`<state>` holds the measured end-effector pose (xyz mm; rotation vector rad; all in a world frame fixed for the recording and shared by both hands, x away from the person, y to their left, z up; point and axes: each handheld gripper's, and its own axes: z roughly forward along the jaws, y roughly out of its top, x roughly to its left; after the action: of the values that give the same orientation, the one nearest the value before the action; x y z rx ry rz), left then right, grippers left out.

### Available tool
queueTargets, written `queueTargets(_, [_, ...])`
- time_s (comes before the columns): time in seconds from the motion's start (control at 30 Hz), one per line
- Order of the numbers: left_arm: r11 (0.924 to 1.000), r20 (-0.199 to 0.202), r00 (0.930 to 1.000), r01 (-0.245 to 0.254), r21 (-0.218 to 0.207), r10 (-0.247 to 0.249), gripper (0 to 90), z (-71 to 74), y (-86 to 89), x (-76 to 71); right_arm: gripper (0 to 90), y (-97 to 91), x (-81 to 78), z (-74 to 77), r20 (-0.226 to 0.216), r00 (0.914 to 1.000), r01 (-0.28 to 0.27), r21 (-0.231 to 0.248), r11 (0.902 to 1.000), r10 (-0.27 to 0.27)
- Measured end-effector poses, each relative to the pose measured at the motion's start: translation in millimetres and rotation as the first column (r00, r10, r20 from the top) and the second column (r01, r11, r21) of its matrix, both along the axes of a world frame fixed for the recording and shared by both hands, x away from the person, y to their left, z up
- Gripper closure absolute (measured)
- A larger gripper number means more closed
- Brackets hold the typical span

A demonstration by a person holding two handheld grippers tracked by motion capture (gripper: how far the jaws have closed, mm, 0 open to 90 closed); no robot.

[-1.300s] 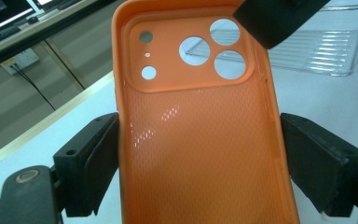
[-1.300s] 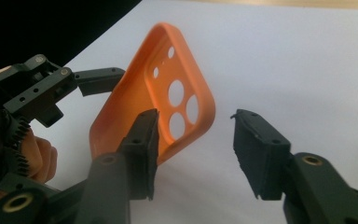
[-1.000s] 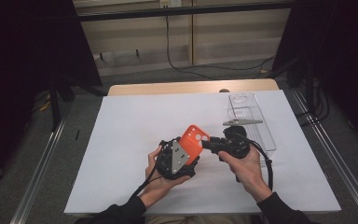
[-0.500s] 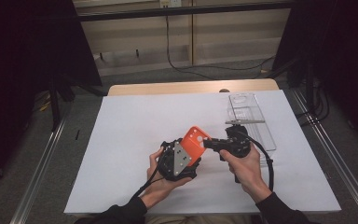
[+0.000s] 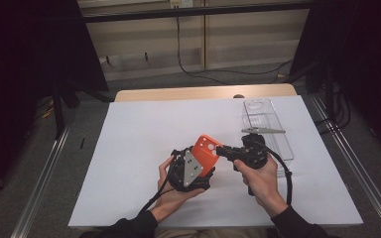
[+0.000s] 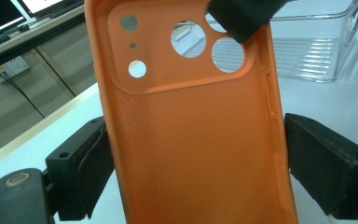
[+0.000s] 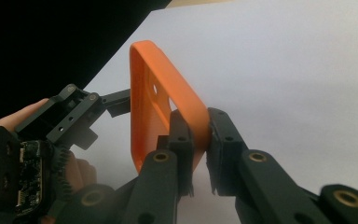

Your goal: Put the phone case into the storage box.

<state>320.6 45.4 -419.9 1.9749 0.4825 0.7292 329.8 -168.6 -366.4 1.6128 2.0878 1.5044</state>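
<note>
While the left gripper [image 5: 198,166] spans the orange case [image 5: 208,152] across its width above the white sheet [image 5: 129,148], the right gripper [image 7: 200,133] has just been closing and now pinches the case's camera-end rim. This looks like a handover; next, the left should let go only once the right's pinch is firm.

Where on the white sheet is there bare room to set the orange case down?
Bare: the sheet's whole left half, and the far strip between the case and the wooden table edge. Crowded: the middle near both grippers, and the right side by the clear tray.
</note>
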Motion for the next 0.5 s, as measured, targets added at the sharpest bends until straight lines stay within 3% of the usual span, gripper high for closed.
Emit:
queueTargets(0.17, [0.9997,-0.030,0.9994,0.017,-0.020,-0.017,9.0,1.0,3.1,3.1,81.8,-0.8,-0.9,1.0,0.018,0.9998,0.008,-0.002,1.0000,-0.008])
queueTargets(0.23, [0.9975,-0.070,0.9969,0.031,-0.063,-0.035,8.3,0.9,4.0,5.0,81.9,-1.2,-0.9,1.1,0.025,0.9996,0.012,-0.008,0.9999,-0.012])
queueTargets(0.27, [0.9971,-0.089,0.9954,0.027,-0.071,-0.034,8.9,1.4,4.8,5.9,81.9,-1.5,-0.9,1.2,0.028,0.9995,0.014,-0.013,0.9998,-0.014])
queueTargets(0.5, [0.9943,-0.127,0.9918,0.002,-0.107,-0.016,6.6,5.4,13.1,11.9,81.9,-4.6,-0.8,2.4,0.051,0.9985,0.023,-0.023,0.9995,-0.022])
